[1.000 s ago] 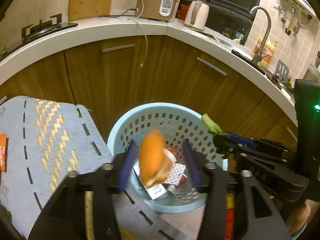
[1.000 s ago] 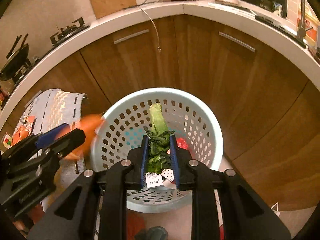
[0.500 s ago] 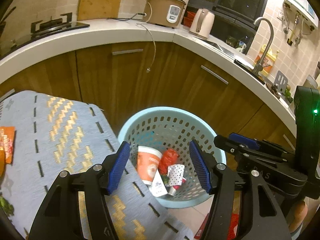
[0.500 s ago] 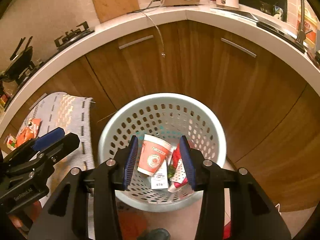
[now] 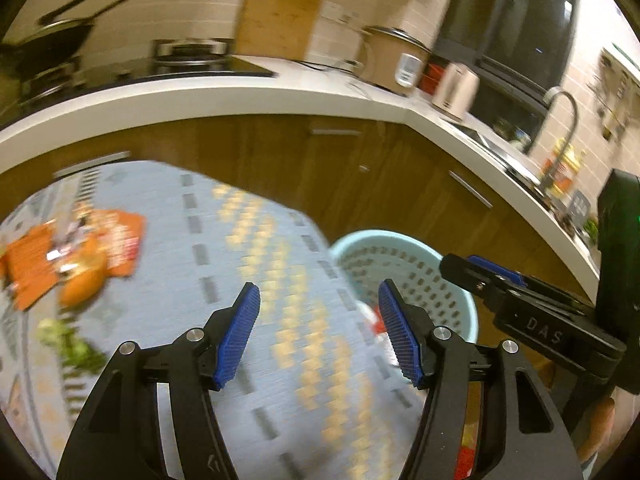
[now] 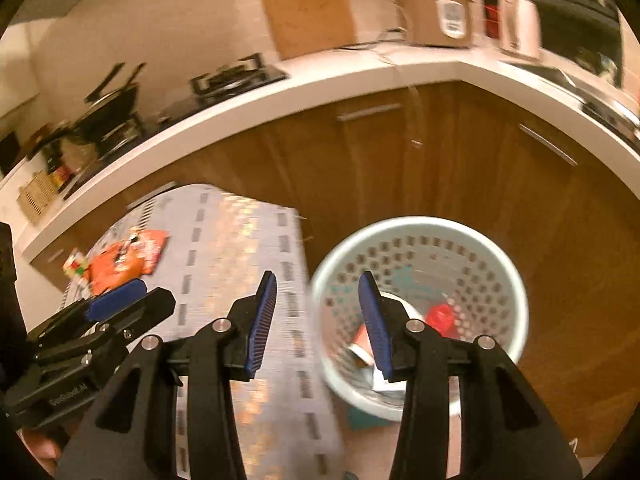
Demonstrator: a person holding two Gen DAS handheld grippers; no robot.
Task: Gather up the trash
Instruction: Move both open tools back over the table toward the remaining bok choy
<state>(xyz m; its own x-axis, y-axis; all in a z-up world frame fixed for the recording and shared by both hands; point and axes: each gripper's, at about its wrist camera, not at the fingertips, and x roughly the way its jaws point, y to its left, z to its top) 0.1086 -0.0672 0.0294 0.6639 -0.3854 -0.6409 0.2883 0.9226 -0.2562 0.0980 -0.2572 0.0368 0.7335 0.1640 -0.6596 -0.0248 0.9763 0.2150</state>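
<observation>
Both grippers are empty, fingers spread: left gripper (image 5: 318, 334), right gripper (image 6: 317, 322). Remaining trash, an orange wrapper (image 5: 76, 246) and what looks like greens (image 5: 72, 344) through blur, lies left of the left fingers; the basket (image 6: 514, 280) sits rightward. Approach low, straddling one piece.

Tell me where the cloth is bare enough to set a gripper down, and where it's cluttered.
Bare patch: the middle and right of the grey patterned cloth, between the orange wrappers and the blue basket; the open left gripper is over it. Crowded: the cloth's left edge, with wrappers, an orange lump and greens.
</observation>
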